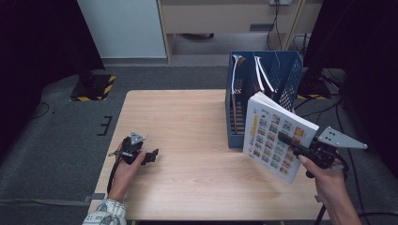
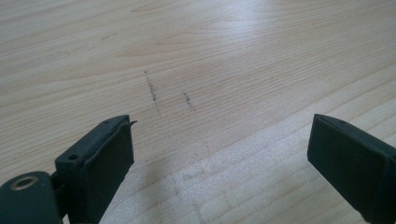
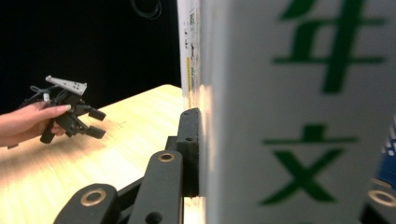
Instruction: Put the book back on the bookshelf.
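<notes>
The left claw [image 1: 149,156] is resting low over the left part of the tabletop [image 1: 187,122], held in the person's left hand [image 1: 126,165]. In the left gripper view its jaws are standing wide apart with only bare wood grain between them, so it is holding nothing and is taking no part in the work at this point. The same claw is also appearing far off in the right gripper view [image 3: 93,123], again with parted jaws and nothing in them.

Further right, the blue file rack [image 1: 263,89] is standing upright at the right rear of the tabletop. White papers [image 1: 261,75] are already sitting in its compartments; which slots remain free cannot be told with certainty.

In front of the rack, the book [image 1: 276,136] is being held in the air, tilted, with its printed cover facing the camera. Its lower corner is appearing close to the tabletop; contact cannot be confirmed. The right claw [image 1: 287,140] is gripping the book by its edge, narrowed down on it; in the right gripper view one black jaw is pressing flat against the book [image 3: 299,112].

Judged status: pick-up is complete, the book is lifted and clear of the rack. Remaining steps are probably aligning the book with a slot, lowering it in and releasing.
</notes>
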